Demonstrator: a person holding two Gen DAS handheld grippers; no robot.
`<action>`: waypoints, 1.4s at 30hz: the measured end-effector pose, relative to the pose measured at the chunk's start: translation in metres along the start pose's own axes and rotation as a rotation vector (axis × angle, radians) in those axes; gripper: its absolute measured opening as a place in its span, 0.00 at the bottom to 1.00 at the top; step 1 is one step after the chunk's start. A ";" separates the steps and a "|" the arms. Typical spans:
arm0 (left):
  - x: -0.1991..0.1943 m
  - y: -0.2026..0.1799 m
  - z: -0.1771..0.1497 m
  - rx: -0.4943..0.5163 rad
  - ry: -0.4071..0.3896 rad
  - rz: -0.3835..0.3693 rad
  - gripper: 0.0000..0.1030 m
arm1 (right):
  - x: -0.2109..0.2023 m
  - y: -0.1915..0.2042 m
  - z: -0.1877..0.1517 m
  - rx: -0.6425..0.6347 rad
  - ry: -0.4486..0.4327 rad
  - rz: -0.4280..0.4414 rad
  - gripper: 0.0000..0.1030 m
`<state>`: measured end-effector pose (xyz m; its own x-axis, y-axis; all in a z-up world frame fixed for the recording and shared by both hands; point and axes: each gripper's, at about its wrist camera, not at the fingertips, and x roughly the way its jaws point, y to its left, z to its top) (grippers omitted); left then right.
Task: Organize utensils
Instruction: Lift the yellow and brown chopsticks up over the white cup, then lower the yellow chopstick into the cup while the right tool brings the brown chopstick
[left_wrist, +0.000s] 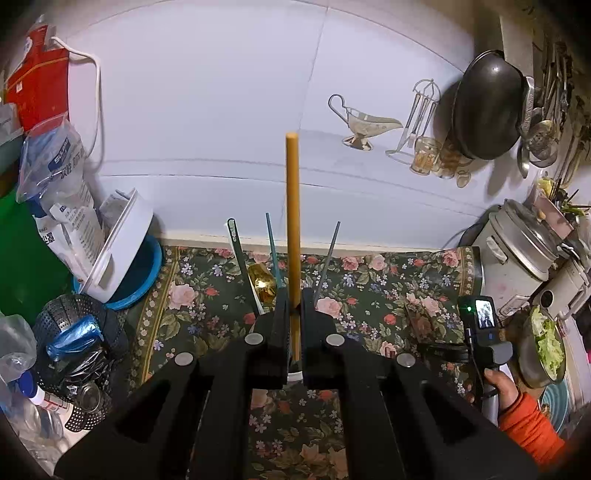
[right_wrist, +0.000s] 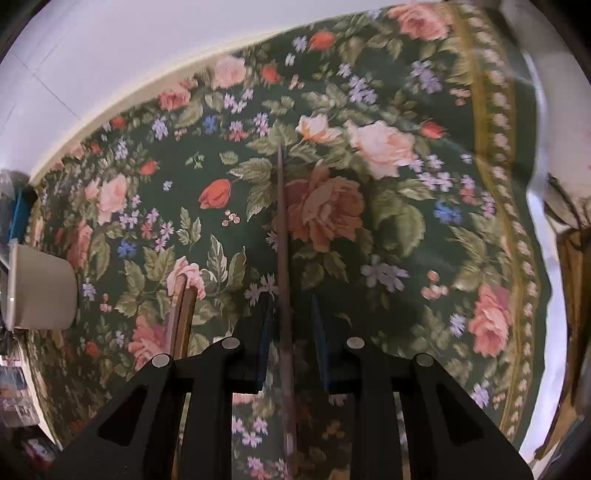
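- Clutter rings my bench (left_wrist: 369, 295), which is covered in a dark floral cloth (right_wrist: 369, 206): plastic bags (left_wrist: 62, 173) and a tilted white tub (left_wrist: 118, 251) on a blue dish at the left, a black perforated steamer basket (left_wrist: 74, 321) in front of them.
- At the right stand a white rice cooker (left_wrist: 517, 254) and a bowl of lettuce (left_wrist: 546, 343); a black wok (left_wrist: 487, 107) and ladles hang on the wall above.
- The bags carry print, too small and creased for me to read.
- My left tool (left_wrist: 294, 295) is clenched on a tan wooden stick (left_wrist: 292, 206), held upright over the cloth; a gold spoon (left_wrist: 260, 282) and thin dark utensils poke up just behind its fingers.
- My right tool (right_wrist: 291, 306) points down at the cloth, jaws slightly apart, released; a thin dark chopstick (right_wrist: 282, 229) runs between them, pads not pressing it.
- A brown wooden handle (right_wrist: 183, 314) lies just left of it.
- My right hand (left_wrist: 498, 387), in an orange sleeve, grips that tool's handle.
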<state>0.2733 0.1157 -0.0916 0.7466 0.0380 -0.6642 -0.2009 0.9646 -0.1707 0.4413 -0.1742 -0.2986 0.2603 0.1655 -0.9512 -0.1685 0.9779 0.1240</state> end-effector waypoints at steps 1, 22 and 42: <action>0.001 0.000 0.000 0.000 0.001 0.002 0.03 | 0.001 0.002 0.002 -0.012 0.002 -0.001 0.19; 0.008 -0.001 0.005 0.003 0.008 -0.006 0.03 | -0.089 0.034 -0.021 -0.089 -0.176 0.073 0.05; 0.015 0.014 0.009 0.022 0.023 -0.001 0.03 | -0.185 0.137 -0.001 -0.272 -0.461 0.268 0.05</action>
<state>0.2879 0.1326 -0.0976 0.7319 0.0315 -0.6807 -0.1864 0.9701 -0.1555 0.3695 -0.0714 -0.1056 0.5510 0.4995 -0.6685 -0.5065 0.8368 0.2078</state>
